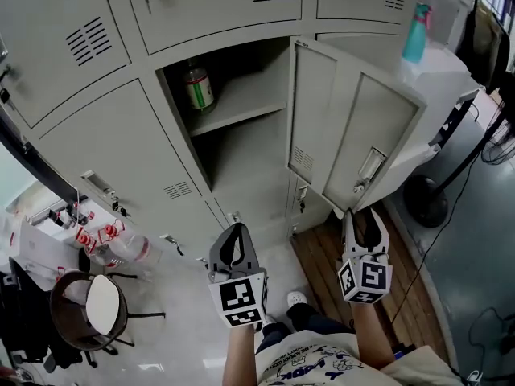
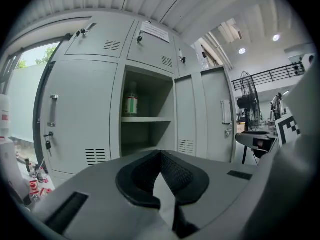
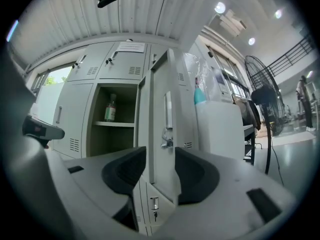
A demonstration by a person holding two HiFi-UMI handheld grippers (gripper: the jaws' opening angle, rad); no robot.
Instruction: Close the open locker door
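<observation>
Locker stands open, one bottle on its upper shelf. The door is swung out right. My left gripper is clenched, empty. My right gripper gapes, door edge lined up in the gap.

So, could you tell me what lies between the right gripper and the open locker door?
Nothing: the right gripper view shows a bare gap from right gripper to open locker door.

The right tongs stand with dark jaws apart, their gap framing the edge of the open pale grey metal locker door, left of which a green-labelled glass bottle stands on the grey shelf inside the locker
</observation>
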